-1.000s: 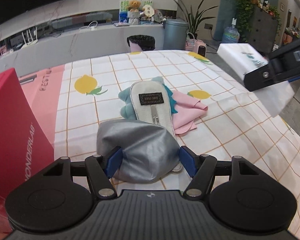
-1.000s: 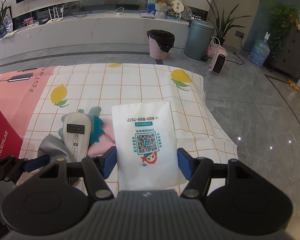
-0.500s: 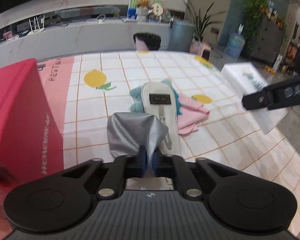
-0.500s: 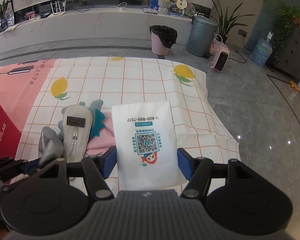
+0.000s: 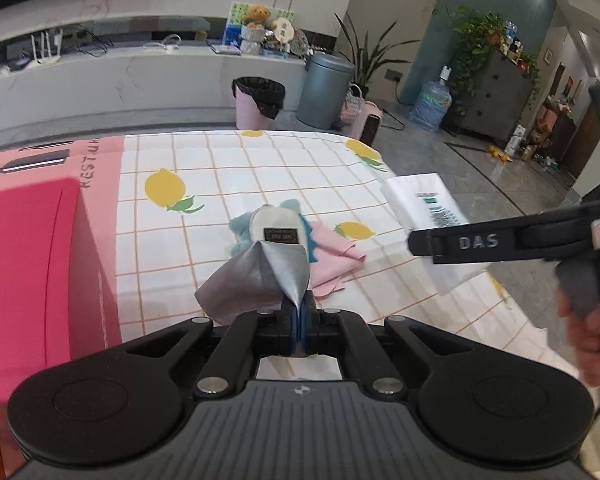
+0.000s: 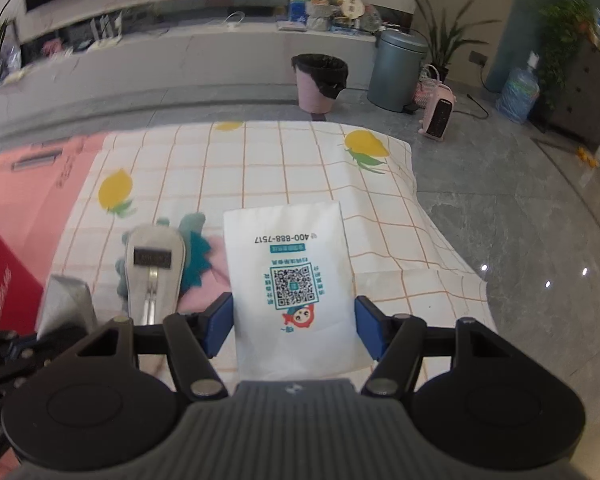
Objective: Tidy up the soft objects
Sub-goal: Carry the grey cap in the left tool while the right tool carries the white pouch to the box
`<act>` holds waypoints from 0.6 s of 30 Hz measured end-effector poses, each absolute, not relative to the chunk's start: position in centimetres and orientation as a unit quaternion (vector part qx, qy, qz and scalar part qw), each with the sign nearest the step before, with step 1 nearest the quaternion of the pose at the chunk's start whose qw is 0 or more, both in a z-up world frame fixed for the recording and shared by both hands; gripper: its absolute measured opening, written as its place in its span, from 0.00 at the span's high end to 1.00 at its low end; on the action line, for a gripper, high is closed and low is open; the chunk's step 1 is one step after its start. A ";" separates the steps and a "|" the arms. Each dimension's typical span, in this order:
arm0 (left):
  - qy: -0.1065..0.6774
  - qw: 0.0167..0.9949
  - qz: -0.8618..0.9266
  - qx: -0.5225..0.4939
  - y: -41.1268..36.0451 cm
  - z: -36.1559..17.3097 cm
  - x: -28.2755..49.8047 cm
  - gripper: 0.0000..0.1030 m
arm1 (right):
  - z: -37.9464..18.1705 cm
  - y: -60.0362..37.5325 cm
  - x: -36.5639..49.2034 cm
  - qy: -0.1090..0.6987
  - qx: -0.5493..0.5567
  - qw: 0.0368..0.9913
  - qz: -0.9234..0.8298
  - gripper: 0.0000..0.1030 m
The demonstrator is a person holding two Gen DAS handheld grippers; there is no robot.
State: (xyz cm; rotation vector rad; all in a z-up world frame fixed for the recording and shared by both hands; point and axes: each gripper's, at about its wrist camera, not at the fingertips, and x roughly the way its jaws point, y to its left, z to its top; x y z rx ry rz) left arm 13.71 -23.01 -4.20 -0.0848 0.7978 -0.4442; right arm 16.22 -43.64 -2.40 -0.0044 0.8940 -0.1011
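Observation:
My left gripper (image 5: 298,314) is shut on a corner of a silver-grey cloth pouch (image 5: 256,280), which hangs lifted above the table; the pouch also shows in the right wrist view (image 6: 66,300). My right gripper (image 6: 292,320) is shut on a white packet (image 6: 292,276) printed with a QR code, held flat above the table's right side. That white packet (image 5: 428,216) appears at the right in the left wrist view. Behind the pouch, a pale slipper (image 5: 278,224) lies on a teal plush toy (image 5: 238,234) and a pink cloth (image 5: 334,256).
A lemon-print checked tablecloth (image 5: 220,168) covers the table. A red box (image 5: 32,260) stands at the left, close to my left gripper. A person's hand (image 5: 592,344) grips the right tool's handle. Bins, a heater and plants stand on the floor beyond the far edge.
My left gripper has shut on the silver pouch and raised it off the table. The right gripper and its white packet have stayed where they were.

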 end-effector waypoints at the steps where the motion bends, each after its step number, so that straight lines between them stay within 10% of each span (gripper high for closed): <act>1: 0.389 0.894 -0.219 -0.045 -23.0 -3.8 14.0 0.98 | -2.4 -43.8 16.3 0.430 0.010 0.901 -0.052 0.38; 18: 0.367 0.900 -0.223 -0.079 -16.1 6.8 16.8 0.98 | 1.7 -41.0 17.2 0.355 0.108 0.927 -0.062 0.38</act>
